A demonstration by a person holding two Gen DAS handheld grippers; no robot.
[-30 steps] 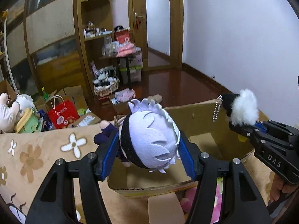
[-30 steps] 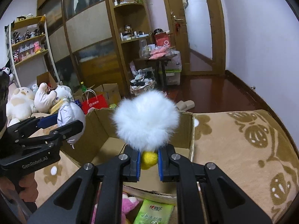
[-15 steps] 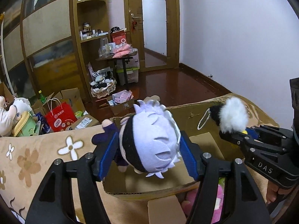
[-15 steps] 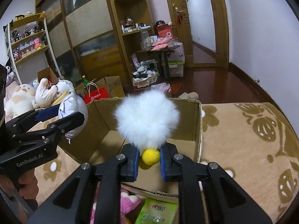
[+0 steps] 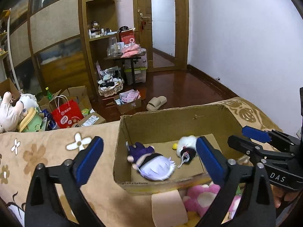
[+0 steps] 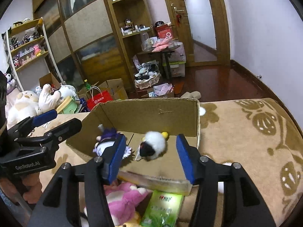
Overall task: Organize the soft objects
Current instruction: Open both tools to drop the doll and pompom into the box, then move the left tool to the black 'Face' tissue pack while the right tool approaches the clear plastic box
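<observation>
Both the left gripper (image 5: 149,157) and right gripper (image 6: 150,158) had sprung wide and empty, dropping the white-haired doll (image 5: 151,165) and fluffy pompom keychain (image 6: 153,145) into the cardboard box (image 5: 170,121), so two soft items looked sorted.

Far across the dark wooden floor (image 5: 181,87): a red shopping bag (image 5: 66,113) among open cartons at left, a lace-trimmed basket (image 5: 110,89) below tall wooden shelving (image 5: 100,37), beige slippers (image 5: 156,103) near the center, a wooden door (image 5: 162,24) ajar beyond.
</observation>
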